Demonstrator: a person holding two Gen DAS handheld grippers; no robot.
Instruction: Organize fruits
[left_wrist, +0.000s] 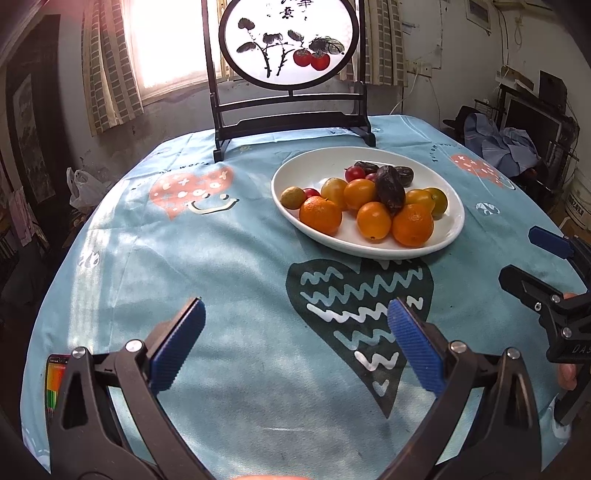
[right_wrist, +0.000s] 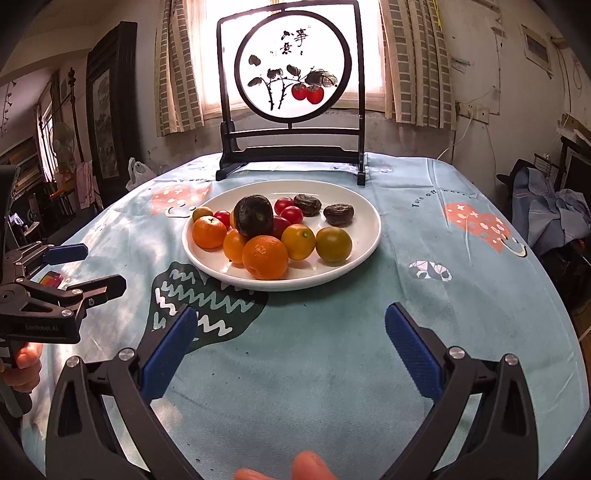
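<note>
White oval plate (right_wrist: 364, 236) sits mid-table on the light blue patterned tablecloth (right_wrist: 332, 350), piled with mandarins (right_wrist: 265, 257), yellow-orange kumquat-like fruits (right_wrist: 297, 242), red cherry tomatoes (right_wrist: 291, 214) and dark wrinkled fruits, possibly dates (right_wrist: 338, 215). Left gripper (left_wrist: 295, 343) fingers spread wide, empty, hovering over the cloth near the plate. Right gripper (right_wrist: 291, 343) likewise spread, empty, facing the plate. Painted persimmon screen (right_wrist: 291, 74) stands behind the plate.
</note>
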